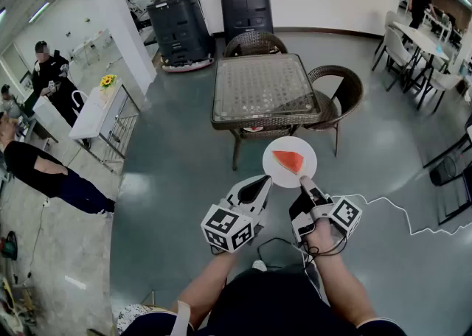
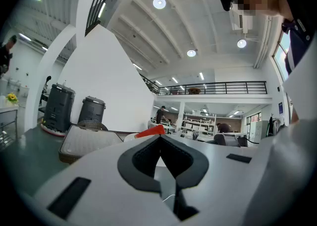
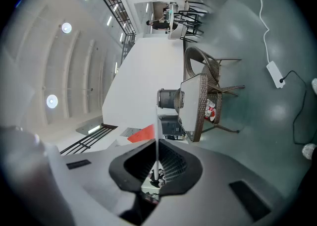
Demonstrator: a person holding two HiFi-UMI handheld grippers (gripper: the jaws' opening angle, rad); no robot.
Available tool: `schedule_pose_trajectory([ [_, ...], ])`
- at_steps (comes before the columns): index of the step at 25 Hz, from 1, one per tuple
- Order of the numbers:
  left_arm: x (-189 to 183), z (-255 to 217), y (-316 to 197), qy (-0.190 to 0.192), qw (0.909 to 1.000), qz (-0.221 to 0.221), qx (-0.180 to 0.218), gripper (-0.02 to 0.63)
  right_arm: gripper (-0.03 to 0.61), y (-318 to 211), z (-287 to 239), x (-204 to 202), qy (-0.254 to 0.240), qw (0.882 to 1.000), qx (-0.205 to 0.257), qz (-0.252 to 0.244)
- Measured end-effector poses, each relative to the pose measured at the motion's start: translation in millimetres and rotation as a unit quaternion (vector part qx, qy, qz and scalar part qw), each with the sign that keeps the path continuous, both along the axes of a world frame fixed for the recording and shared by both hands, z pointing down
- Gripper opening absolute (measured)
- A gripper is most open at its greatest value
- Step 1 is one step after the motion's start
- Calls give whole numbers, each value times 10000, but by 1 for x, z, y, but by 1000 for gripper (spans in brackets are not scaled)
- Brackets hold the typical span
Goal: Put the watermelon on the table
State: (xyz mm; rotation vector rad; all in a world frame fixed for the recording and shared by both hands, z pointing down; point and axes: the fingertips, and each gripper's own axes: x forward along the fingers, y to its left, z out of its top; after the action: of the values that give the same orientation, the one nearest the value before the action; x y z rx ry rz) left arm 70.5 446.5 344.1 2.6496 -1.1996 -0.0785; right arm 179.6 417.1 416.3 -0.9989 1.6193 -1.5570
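Watermelon (image 1: pixel 289 161) on plate (image 1: pixel 277 173) in right gripper (image 1: pixel 304 182).

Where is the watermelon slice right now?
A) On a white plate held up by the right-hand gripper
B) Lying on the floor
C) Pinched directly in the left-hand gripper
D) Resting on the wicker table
A: the watermelon slice lies on the white plate, whose rim is clamped by the right gripper. The plate is held in the air, short of the table.
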Motion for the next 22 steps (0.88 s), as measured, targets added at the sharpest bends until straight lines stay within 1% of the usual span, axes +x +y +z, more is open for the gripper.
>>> schedule_pose_trajectory([
  [11,0,7,3,10,10000,27,-61,5,15,1,1,1,-110,9999,54,57],
  [22,-2,6,3,62,10000,9,-33,5,15,2,-1,1,-82,9999,74,65],
])
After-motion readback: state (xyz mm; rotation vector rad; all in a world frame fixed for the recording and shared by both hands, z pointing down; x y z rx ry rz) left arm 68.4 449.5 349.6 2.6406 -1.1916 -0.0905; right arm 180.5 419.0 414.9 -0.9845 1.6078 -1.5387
